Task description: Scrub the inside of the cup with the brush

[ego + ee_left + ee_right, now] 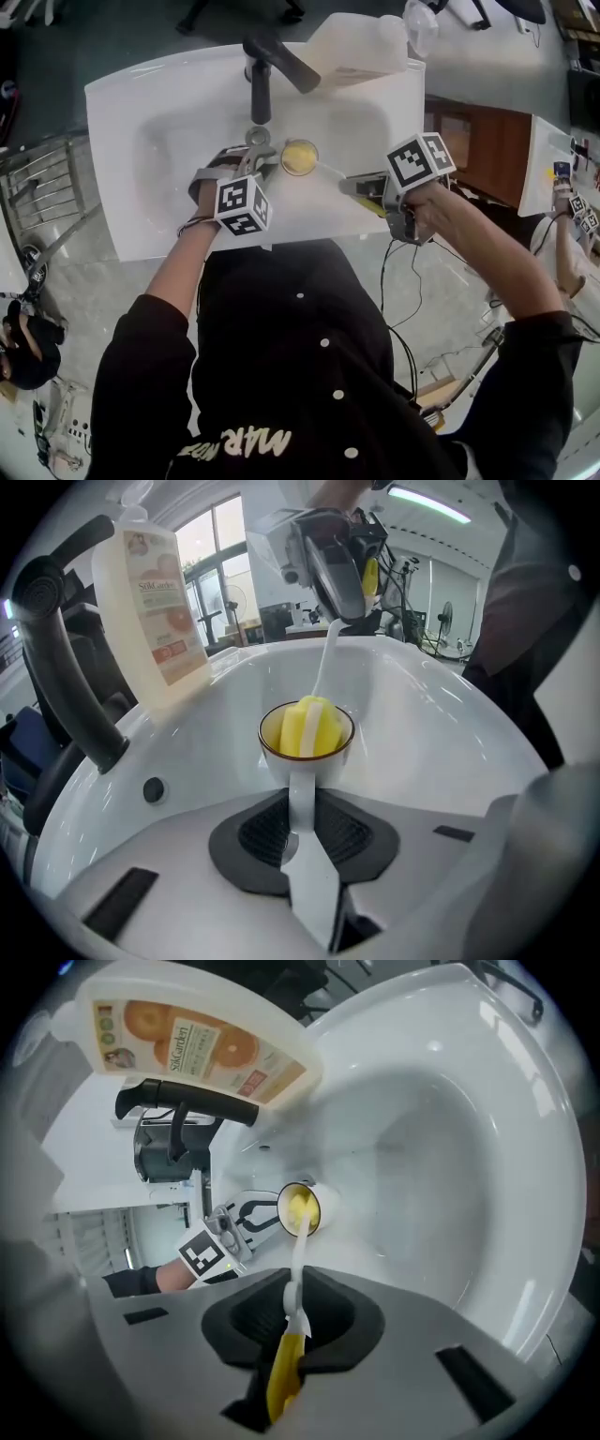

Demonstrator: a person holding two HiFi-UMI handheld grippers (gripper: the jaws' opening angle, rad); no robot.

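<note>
A white cup [300, 157] [307, 745] [302, 1209] with a dark rim is held over the white sink basin [187, 150]. My left gripper [251, 165] [302, 808] is shut on the cup's handle. The yellow sponge head of the brush [310, 727] [299, 1207] sits inside the cup. Its thin white stem runs back to my right gripper [361, 186] [292, 1312], which is shut on the brush's yellow-and-white handle [284, 1368]. The two grippers face each other across the cup.
A black faucet [267, 66] [66, 667] [183, 1101] stands at the back of the sink. A white soap bottle [361, 47] [155, 611] [187, 1040] with an orange label rests on the rim. The drain [257, 137] lies just behind the cup.
</note>
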